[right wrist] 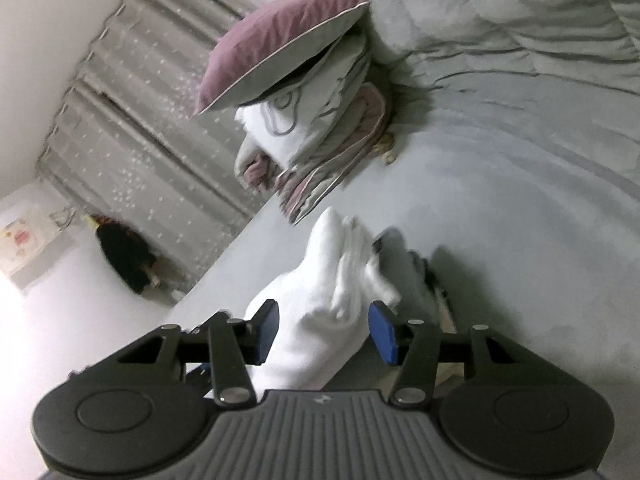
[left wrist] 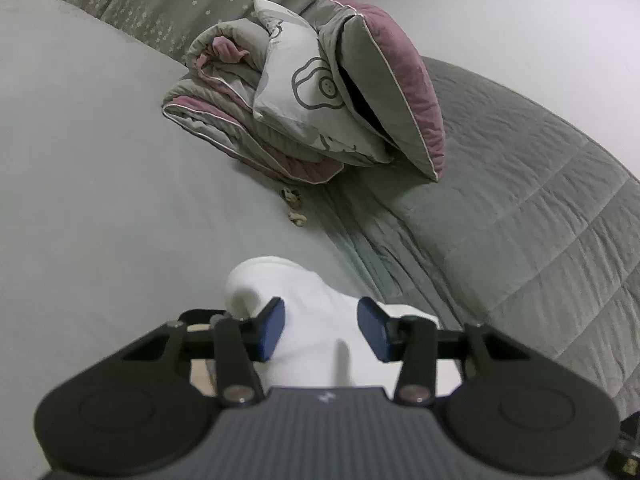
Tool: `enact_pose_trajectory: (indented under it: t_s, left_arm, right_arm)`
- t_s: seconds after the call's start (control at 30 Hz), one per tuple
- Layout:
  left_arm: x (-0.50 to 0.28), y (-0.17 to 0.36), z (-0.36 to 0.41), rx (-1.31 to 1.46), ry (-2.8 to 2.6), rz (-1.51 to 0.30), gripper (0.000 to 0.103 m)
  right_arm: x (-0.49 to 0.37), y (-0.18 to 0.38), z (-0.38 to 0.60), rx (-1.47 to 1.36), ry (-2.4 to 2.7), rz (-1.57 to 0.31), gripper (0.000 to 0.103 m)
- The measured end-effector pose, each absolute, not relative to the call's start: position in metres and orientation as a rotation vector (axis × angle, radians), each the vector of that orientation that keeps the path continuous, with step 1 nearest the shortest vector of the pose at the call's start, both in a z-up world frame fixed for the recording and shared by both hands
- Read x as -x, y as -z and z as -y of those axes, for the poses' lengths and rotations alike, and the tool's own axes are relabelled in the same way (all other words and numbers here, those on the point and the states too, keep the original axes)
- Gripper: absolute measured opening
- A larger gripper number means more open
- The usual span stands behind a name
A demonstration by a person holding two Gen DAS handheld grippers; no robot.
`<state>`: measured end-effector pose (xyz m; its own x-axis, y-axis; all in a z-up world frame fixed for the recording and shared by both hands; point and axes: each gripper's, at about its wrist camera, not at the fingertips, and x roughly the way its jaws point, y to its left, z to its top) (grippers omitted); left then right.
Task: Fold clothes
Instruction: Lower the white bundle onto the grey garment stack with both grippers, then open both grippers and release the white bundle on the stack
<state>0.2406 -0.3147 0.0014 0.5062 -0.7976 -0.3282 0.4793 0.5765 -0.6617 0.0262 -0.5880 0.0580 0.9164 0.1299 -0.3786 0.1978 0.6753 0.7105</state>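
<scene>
On the bed [left wrist: 80,160], one white garment [left wrist: 316,344] between two open grippers [left wrist: 322,330] [right wrist: 324,332].

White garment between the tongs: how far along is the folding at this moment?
Done: nothing shows as a finished fold. In hand: the white garment is bunched between the open pads of the left tongs and the right tongs, lifted off the grey bed sheet. Left: spreading it flat and folding it. The bedding pile beyond is not involved.

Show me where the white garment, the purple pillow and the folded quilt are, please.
white garment [left wrist: 316,344]: left wrist view, cloth between the fingers.
purple pillow [right wrist: 280,32]: right wrist view, purple upper face.
folded quilt [left wrist: 224,128]: left wrist view, stacked layers.
</scene>
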Motion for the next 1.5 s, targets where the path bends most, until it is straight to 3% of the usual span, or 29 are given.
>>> enact_pose_trajectory:
  t_s: [0.1,0.13,0.33,0.43,0.7,0.77,0.87,1.07,1.23,1.37,1.5]
  left_arm:
    - [-0.239,0.0,0.315,0.535,0.804,-0.663,0.04]
    - [-0.237,0.0,0.313,0.531,0.8,-0.662,0.04]
    - [-0.233,-0.005,0.319,0.497,0.776,-0.605,0.04]
    - [-0.23,-0.007,0.329,0.464,0.788,-0.577,0.04]
    - [-0.226,0.003,0.365,0.227,0.799,-0.582,0.039]
    - [-0.224,-0.001,0.364,0.219,0.789,-0.561,0.038]
    - [-0.218,-0.009,0.356,0.248,0.744,-0.478,0.034]
    - [-0.226,-0.008,0.364,0.248,0.732,-0.461,0.034]
    - [-0.242,0.012,0.373,0.239,0.7,-0.503,0.033]
    - [-0.241,0.017,0.376,0.21,0.698,-0.489,0.035]
    - [-0.239,0.022,0.38,0.181,0.695,-0.475,0.036]
  right_arm:
    - [-0.036,-0.061,0.582,-0.791,0.059,-0.444,0.046]
    - [-0.041,-0.062,0.581,-0.77,0.077,-0.453,0.036]
    - [-0.056,-0.088,0.572,-0.669,0.063,-0.398,0.025]
    - [-0.054,-0.1,0.567,-0.606,0.055,-0.349,0.024]
    - [-0.042,-0.037,0.593,-0.716,0.135,-0.429,0.025]
    - [-0.038,-0.048,0.591,-0.674,0.119,-0.403,0.033]
    - [-0.044,-0.074,0.584,-0.557,0.117,-0.35,0.034]
    - [-0.094,-0.096,0.558,-0.346,0.058,-0.318,0.034]
    - [-0.127,-0.057,0.552,-0.224,0.16,-0.376,0.034]
    - [-0.116,-0.013,0.562,-0.271,0.215,-0.346,0.034]
    - [-0.107,-0.003,0.564,-0.308,0.238,-0.301,0.034]
